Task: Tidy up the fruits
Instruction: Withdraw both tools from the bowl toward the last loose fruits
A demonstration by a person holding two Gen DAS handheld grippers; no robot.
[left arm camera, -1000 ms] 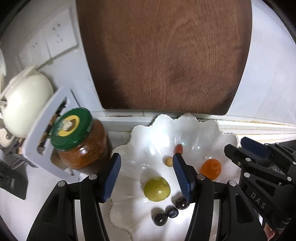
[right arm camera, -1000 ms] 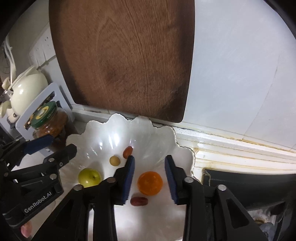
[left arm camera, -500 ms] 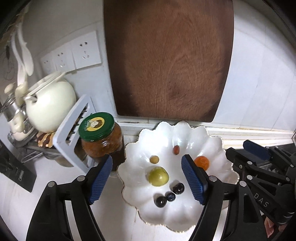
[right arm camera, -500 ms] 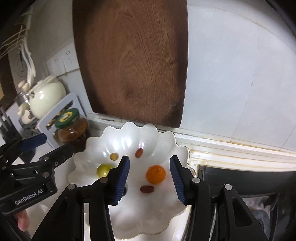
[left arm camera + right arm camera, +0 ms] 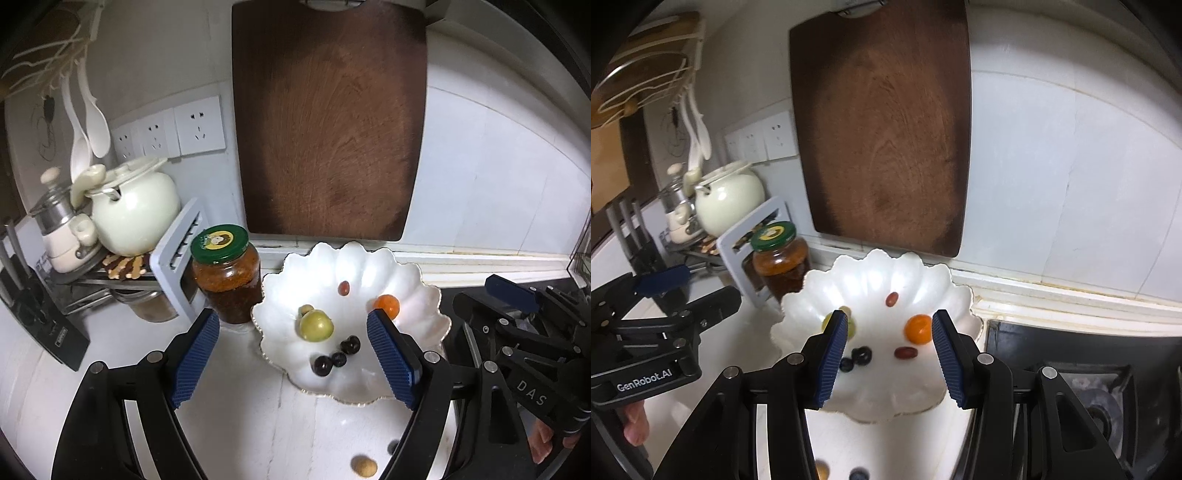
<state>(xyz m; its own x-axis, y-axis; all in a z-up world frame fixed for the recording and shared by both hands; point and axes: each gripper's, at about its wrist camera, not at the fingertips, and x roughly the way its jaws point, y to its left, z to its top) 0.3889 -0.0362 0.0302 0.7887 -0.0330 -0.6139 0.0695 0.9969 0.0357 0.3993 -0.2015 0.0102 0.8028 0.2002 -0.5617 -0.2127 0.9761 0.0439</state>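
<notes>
A white scalloped plate [image 5: 424,295] [image 5: 812,280] sits on the white counter. On it lie a green fruit [image 5: 315,325], an orange fruit [image 5: 387,304] [image 5: 918,328], a small tan fruit [image 5: 306,309], red dates [image 5: 344,288] [image 5: 906,353] and dark berries [image 5: 350,346] [image 5: 861,355]. In front of the plate, a tan fruit [image 5: 364,468] and a dark berry [image 5: 393,446] rest on the counter. My left gripper [image 5: 291,325] hovers above the plate's near side, its jaws opening and empty. My right gripper [image 5: 889,319] is open over the plate, holding nothing.
A green-lidded jar [image 5: 225,273] stands just left of the plate, beside a white rack [image 5: 177,251] and a cream teapot [image 5: 133,206]. A dark wooden cutting board [image 5: 328,129] leans on the tiled wall behind. A black stove [image 5: 1089,369] lies to the right.
Both grippers have drawn back and upward from the plate, so it looks smaller and farther. Both pairs of jaws have widened. The two loose fruits on the counter have come into view.
</notes>
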